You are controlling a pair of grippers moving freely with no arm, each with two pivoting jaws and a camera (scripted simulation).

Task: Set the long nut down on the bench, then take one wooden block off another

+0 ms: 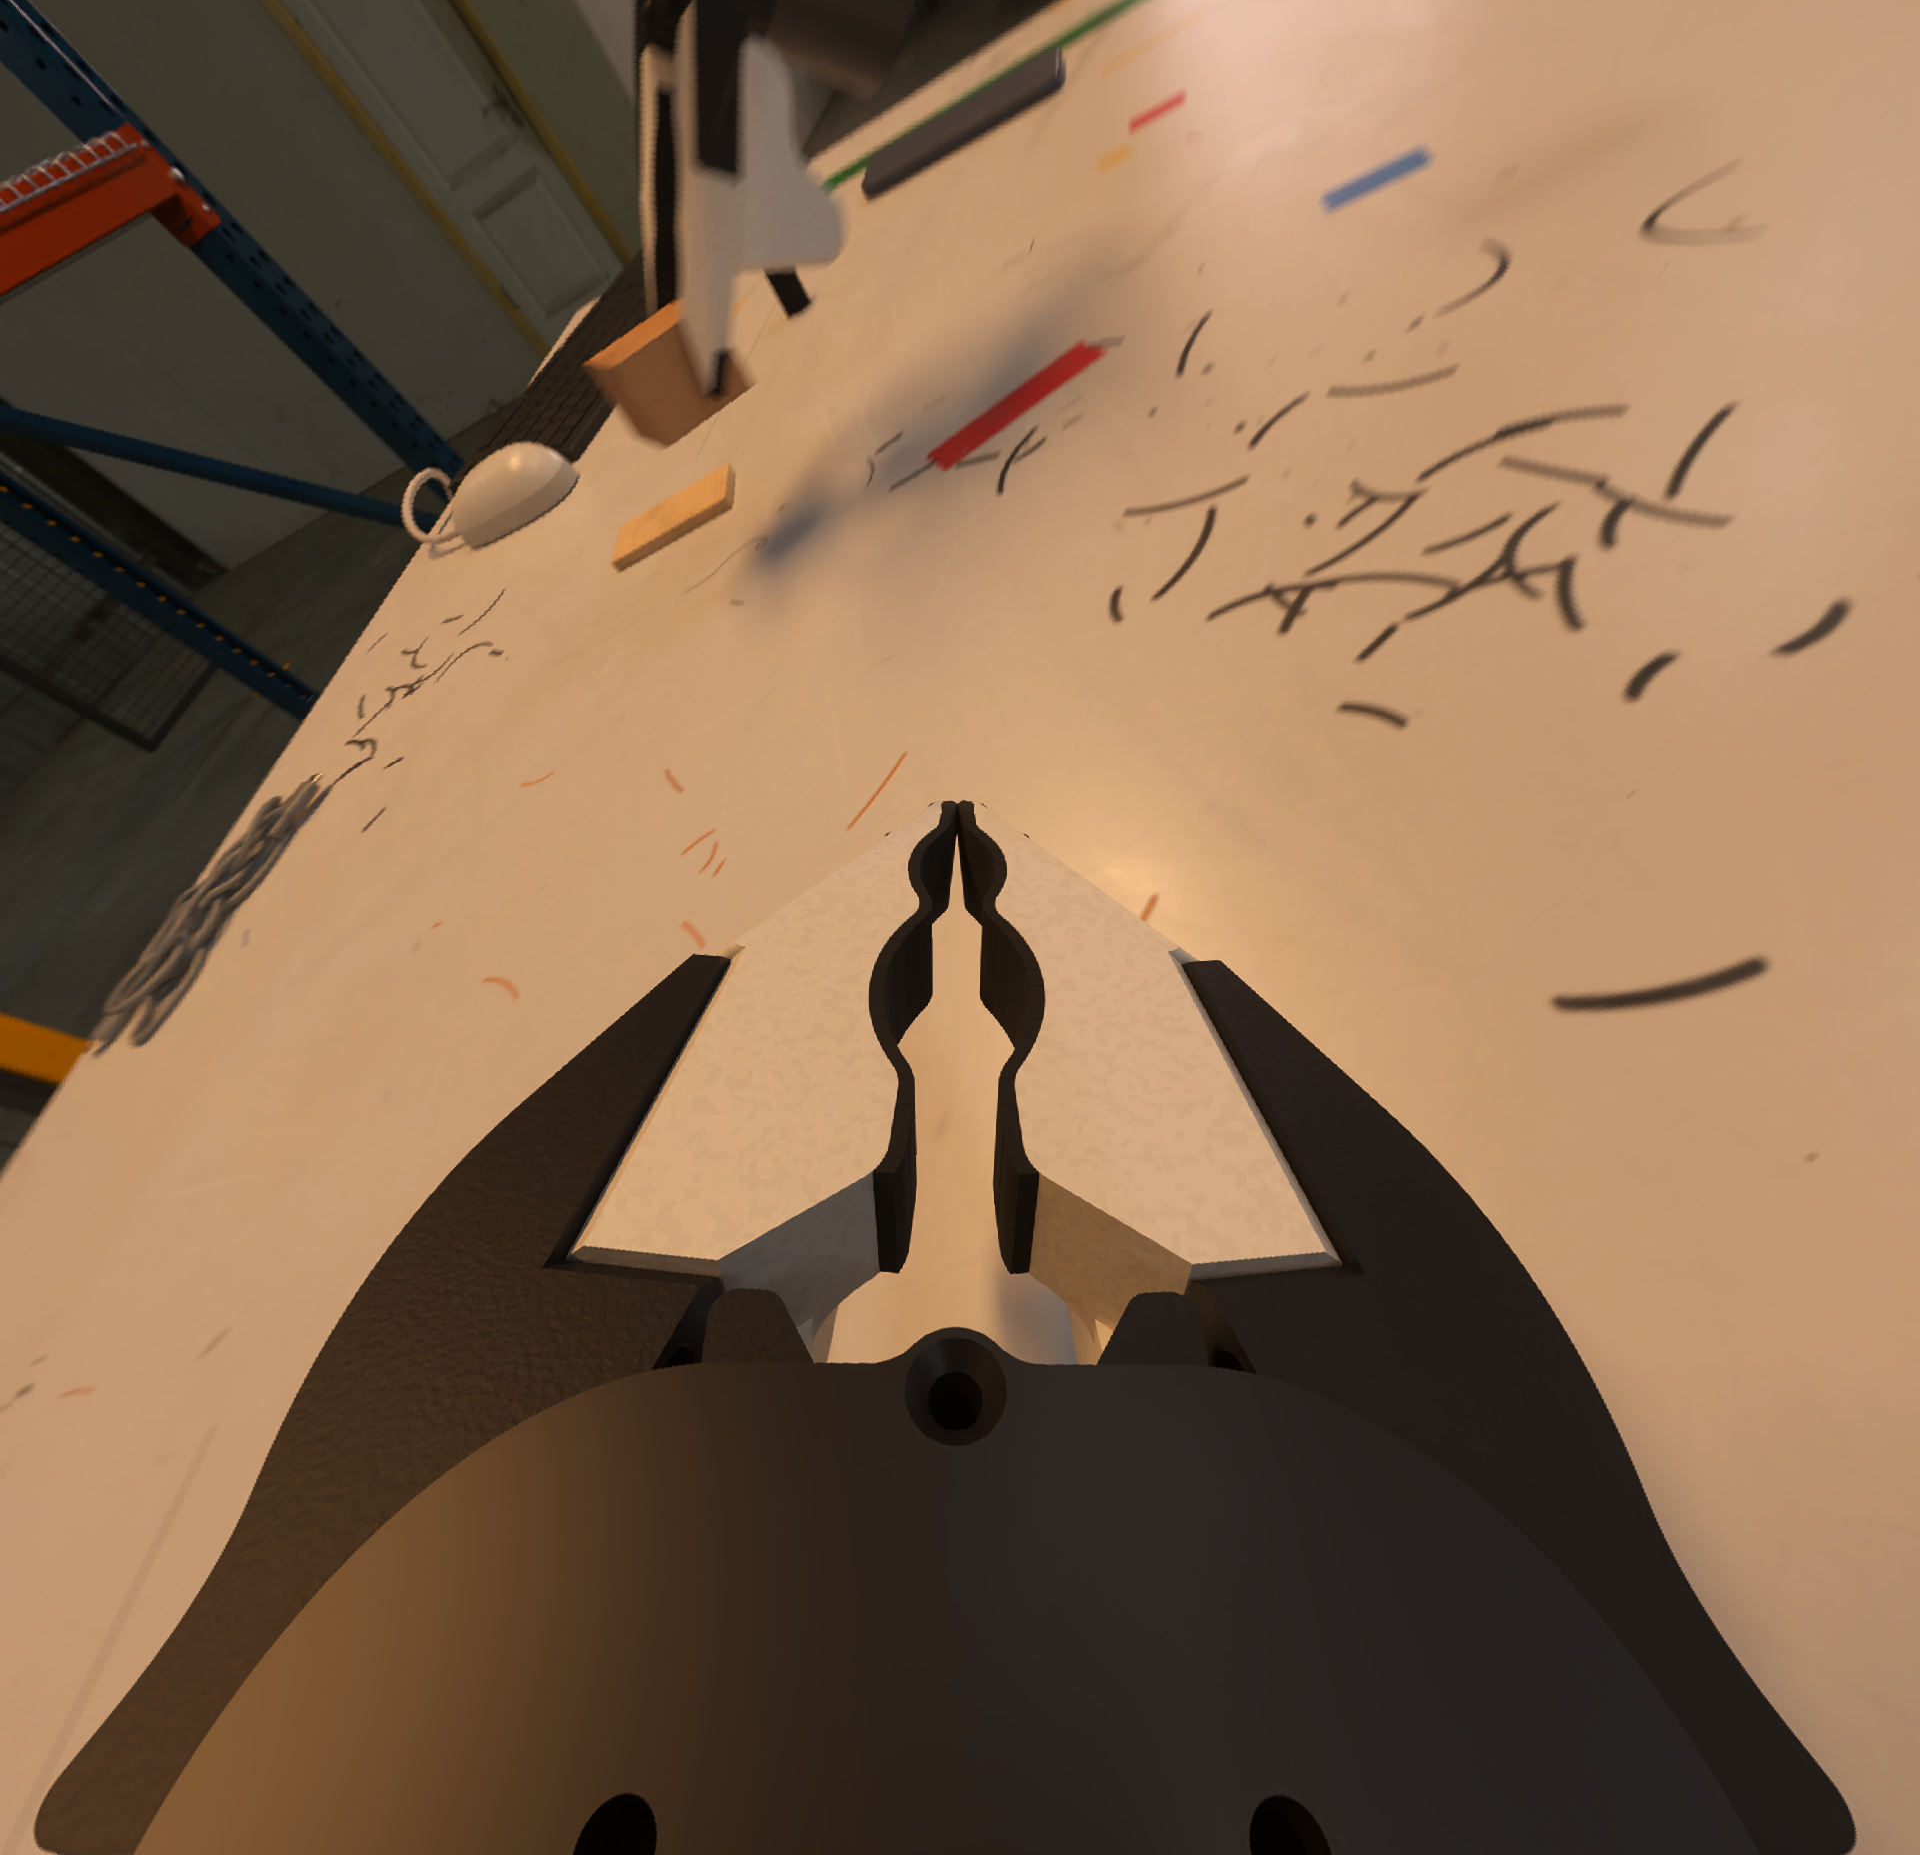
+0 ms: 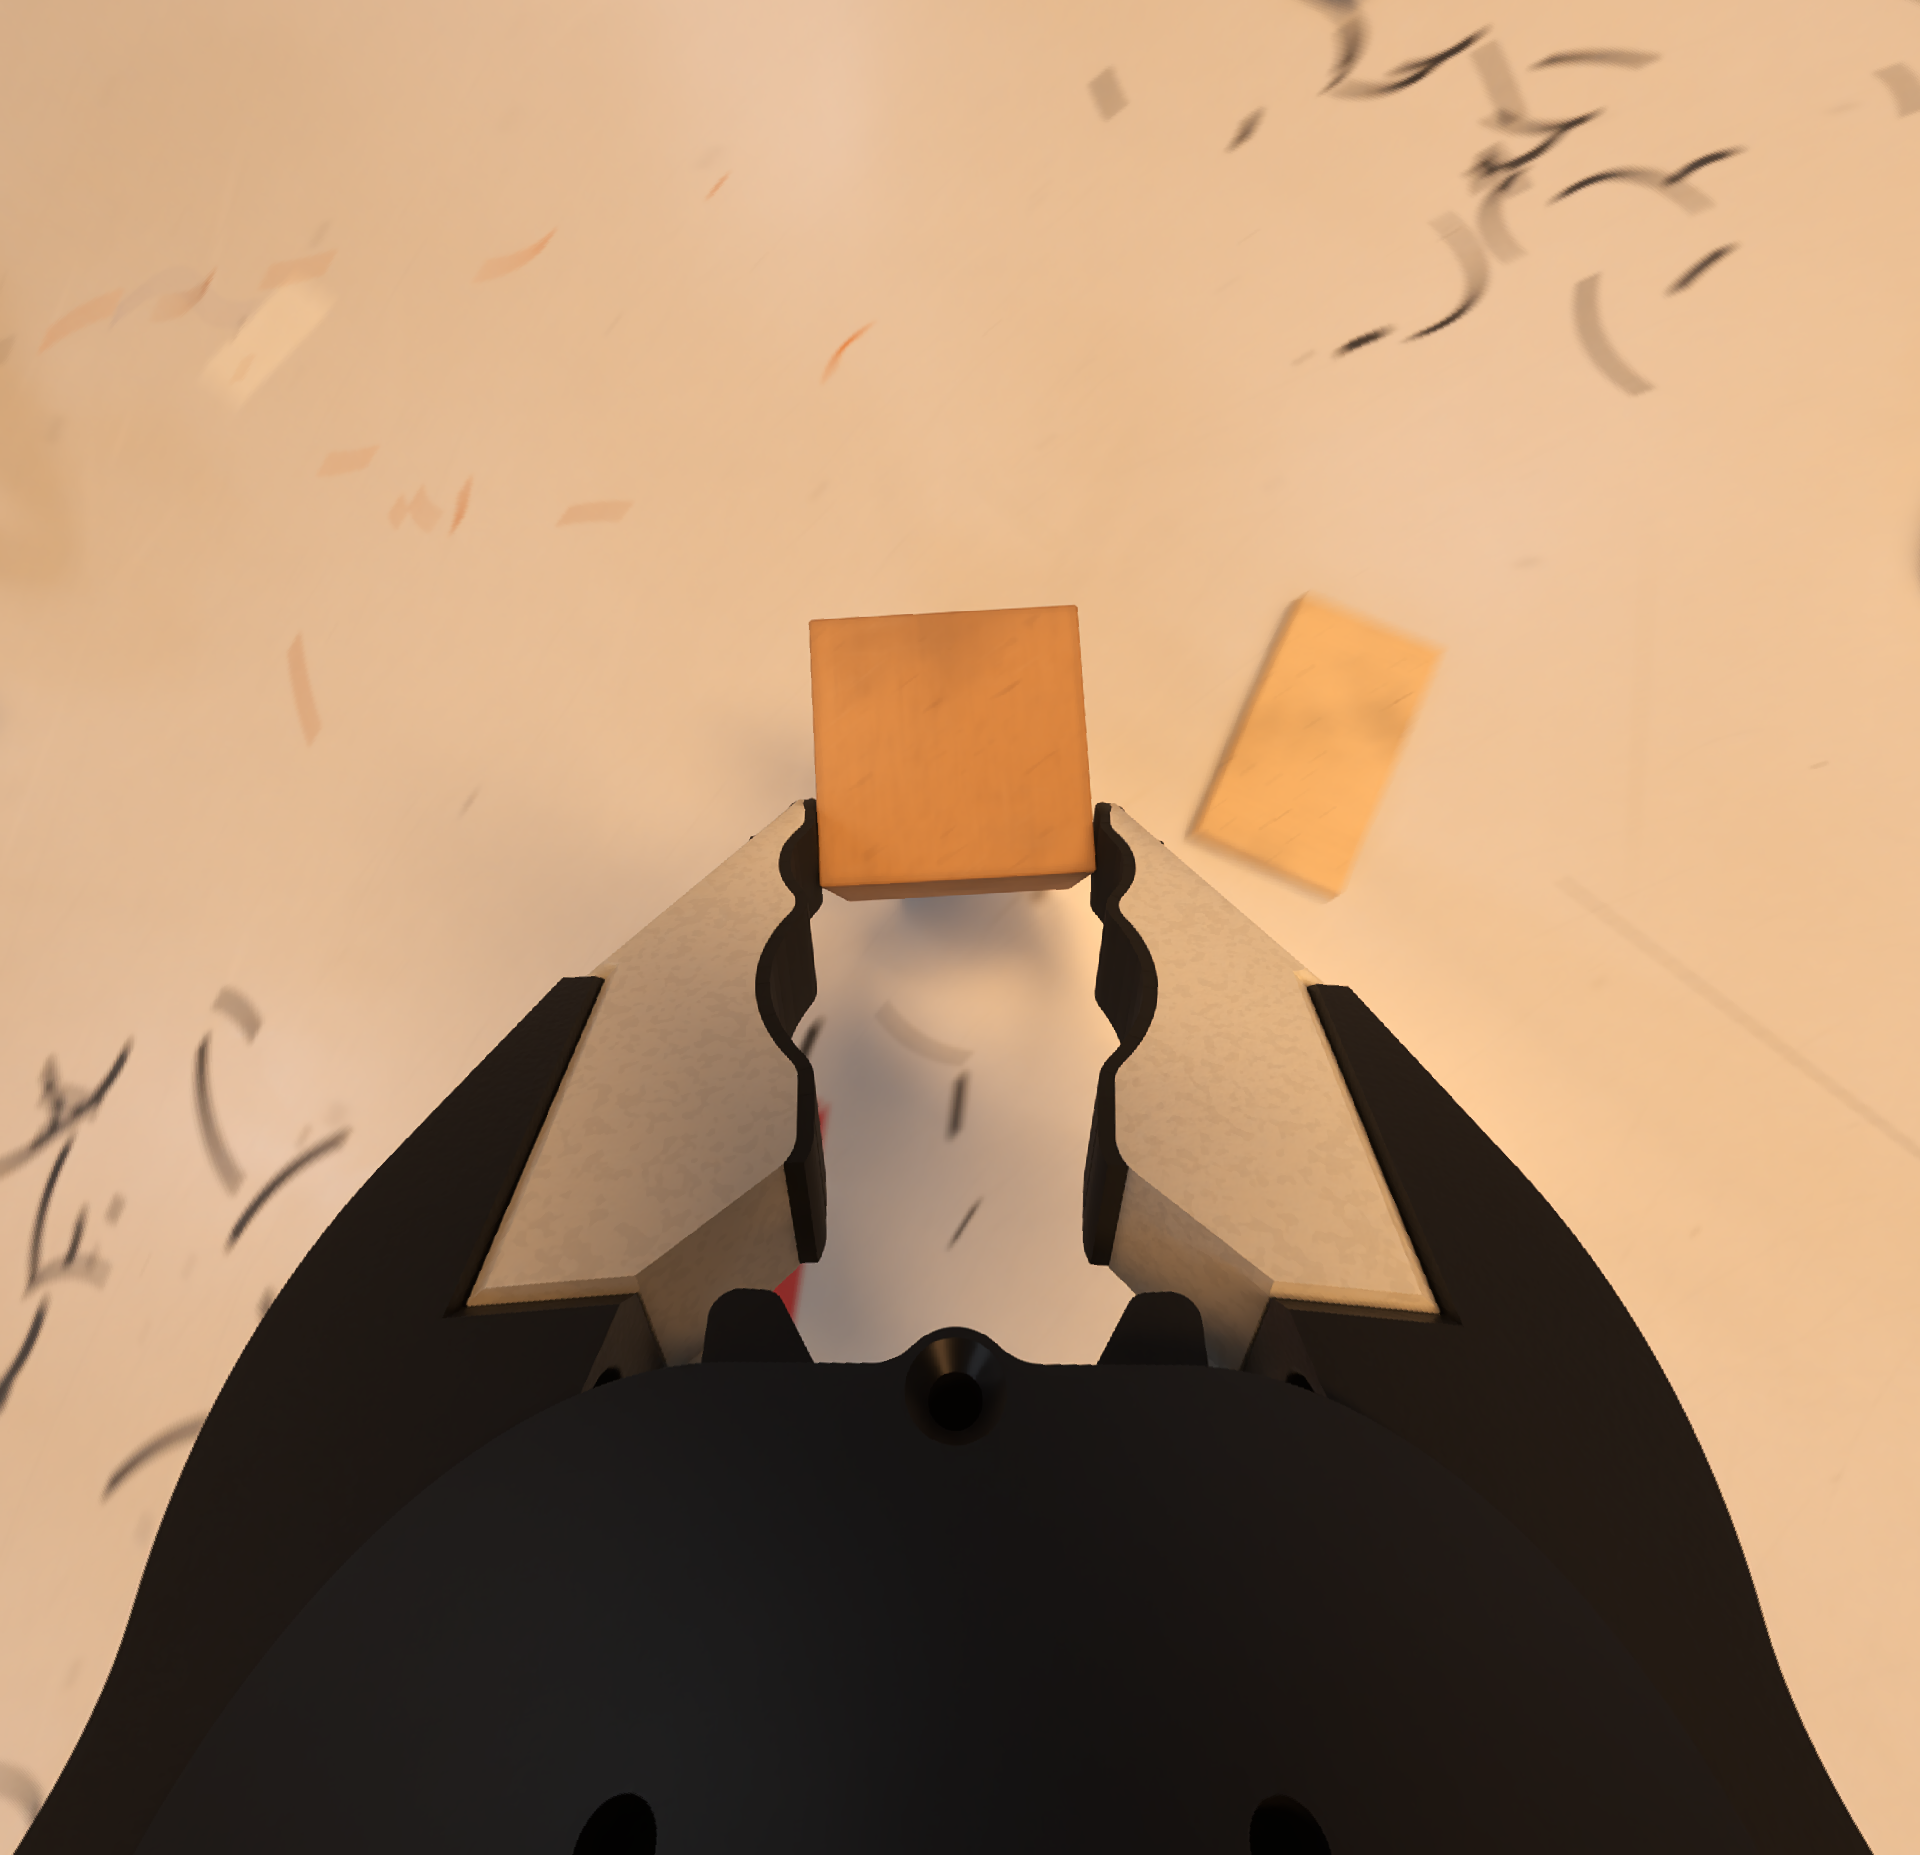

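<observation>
In the right wrist view my right gripper [image 2: 954, 839] is shut on an orange wooden block [image 2: 948, 745] and holds it above the bench. A paler flat wooden block [image 2: 1314, 740] lies on the bench to its right. In the left wrist view my left gripper [image 1: 957, 813] is shut and empty, low over the bench. Far ahead there, the right gripper [image 1: 717, 247] holds the orange block [image 1: 649, 377] in the air, with the flat block [image 1: 673, 515] lying on the bench below it. The long nut is not clearly in view.
The tan bench [image 1: 1351, 870] bears dark metal shavings [image 1: 1455, 548], a red strip [image 1: 1013, 405], a blue strip [image 1: 1375, 179] and a dark flat bar [image 1: 961, 122]. A white dome-shaped object with a cord [image 1: 509, 491] sits by the left edge. Blue and orange racking [image 1: 156, 247] stands beyond that edge.
</observation>
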